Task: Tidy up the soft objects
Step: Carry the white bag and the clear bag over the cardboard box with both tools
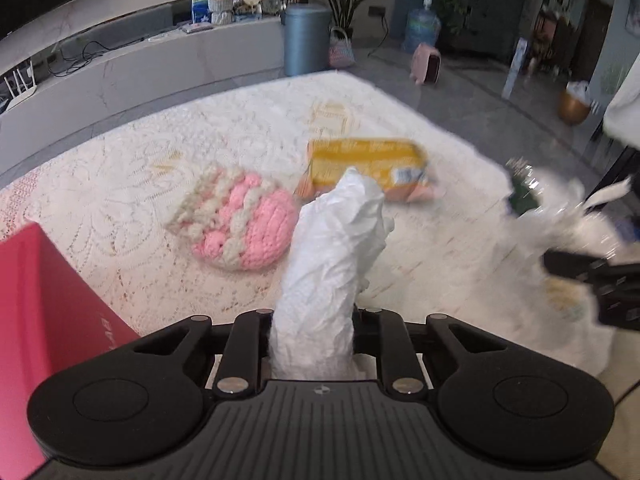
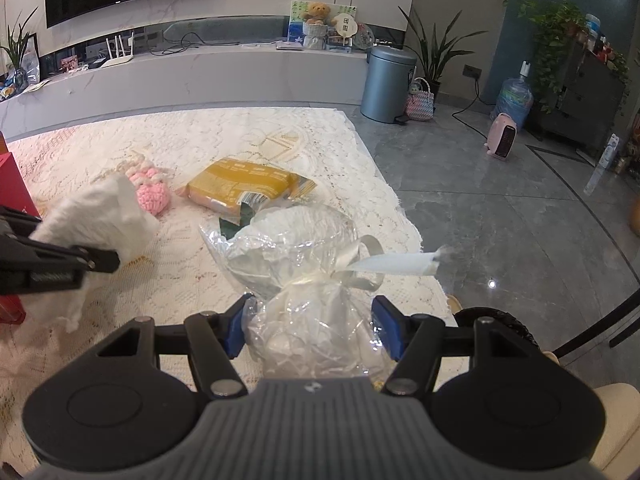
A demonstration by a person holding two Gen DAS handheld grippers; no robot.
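Note:
My left gripper [image 1: 312, 316] is shut on a crumpled white tissue [image 1: 332, 256] that stands up between its fingers; the tissue [image 2: 96, 216] and the left gripper [image 2: 108, 260] also show at the left of the right wrist view. My right gripper [image 2: 314, 324] is shut on a clear plastic bag [image 2: 296, 248] tied with a cream ribbon [image 2: 360, 264], held above the lace-covered table [image 2: 256, 136]. The bag shows blurred at the right of the left wrist view [image 1: 560, 216]. A pink and cream knitted pouch [image 1: 240, 220] and a yellow packet [image 1: 368, 164] lie on the table.
A red box [image 1: 44, 312] stands at the table's left edge. The table's right edge [image 2: 400, 200] drops to a grey tiled floor. Behind are a TV bench [image 2: 200, 76], a blue bin [image 2: 386, 84] and a pink heater [image 2: 502, 136].

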